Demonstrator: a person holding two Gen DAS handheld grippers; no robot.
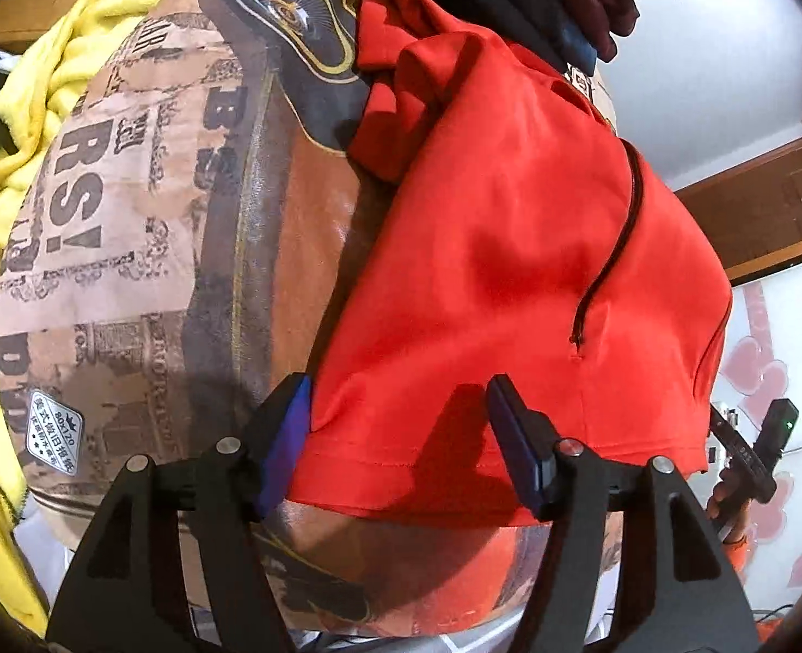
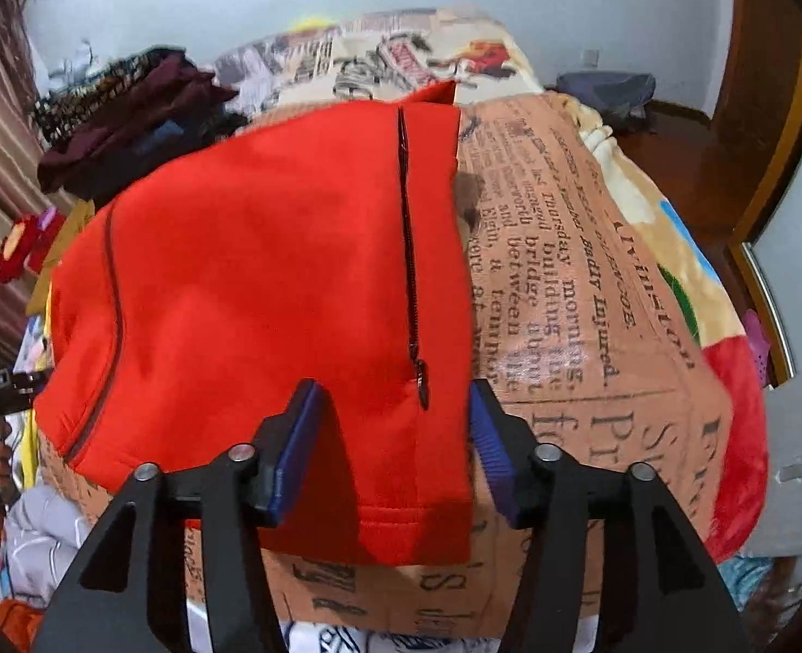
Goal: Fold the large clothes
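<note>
A red zip jacket (image 1: 509, 250) lies partly folded on a newspaper-print blanket (image 1: 128, 250), its hem nearest me. My left gripper (image 1: 401, 424) is open, its blue pads straddling the hem's left end just above the cloth. In the right wrist view the same jacket (image 2: 259, 294) shows its dark zipper (image 2: 409, 261) running toward me. My right gripper (image 2: 395, 435) is open over the hem's right corner, the zipper pull between its pads. Neither gripper holds anything. The right gripper also shows at the edge of the left wrist view (image 1: 749, 451).
A yellow blanket (image 1: 25, 125) is bunched at the left. A pile of dark folded clothes (image 2: 128, 119) sits beyond the jacket. The print blanket (image 2: 591, 272) covers the bed. A wooden headboard (image 2: 754, 163) stands at the right.
</note>
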